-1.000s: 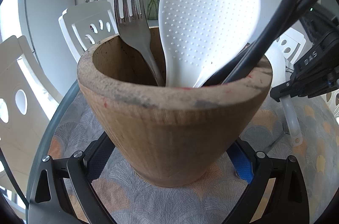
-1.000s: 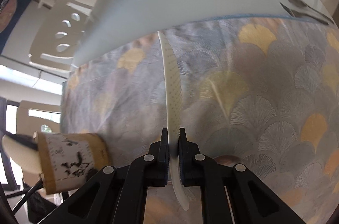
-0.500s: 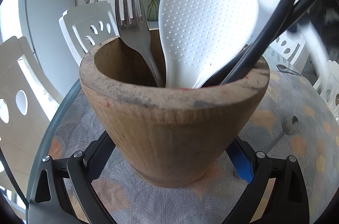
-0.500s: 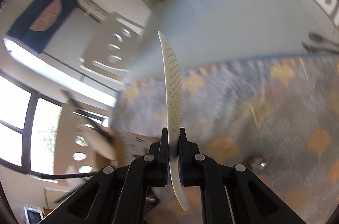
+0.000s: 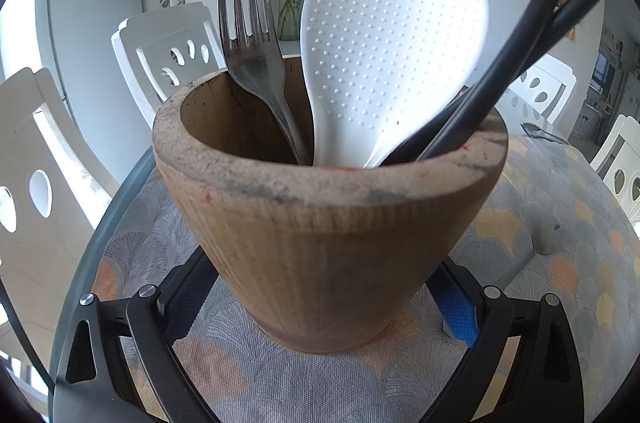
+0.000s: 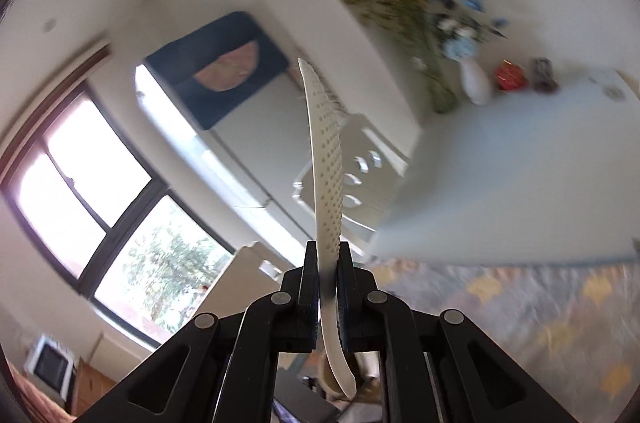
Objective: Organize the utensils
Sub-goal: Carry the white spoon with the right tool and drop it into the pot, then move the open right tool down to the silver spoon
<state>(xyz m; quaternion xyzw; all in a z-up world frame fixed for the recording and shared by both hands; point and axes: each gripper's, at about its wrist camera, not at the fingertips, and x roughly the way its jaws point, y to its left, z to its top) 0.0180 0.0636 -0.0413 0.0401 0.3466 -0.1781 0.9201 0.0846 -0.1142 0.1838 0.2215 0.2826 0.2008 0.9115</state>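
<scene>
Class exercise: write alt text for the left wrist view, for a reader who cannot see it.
A wooden utensil cup stands on a patterned tablecloth between the left tool's fingers. Inside stand a metal fork, a white dimpled rice paddle and black handles.

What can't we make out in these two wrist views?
- Left wrist: lower ends of the fork, white rice paddle and black handles, hidden inside the wooden holder.
- Left wrist: black handles' tops, cut by the frame edge.
- Left wrist: left gripper pad contact, hidden behind the holder.
- Right wrist: background motion-blurred; the held paddle is seen edge-on.
</scene>
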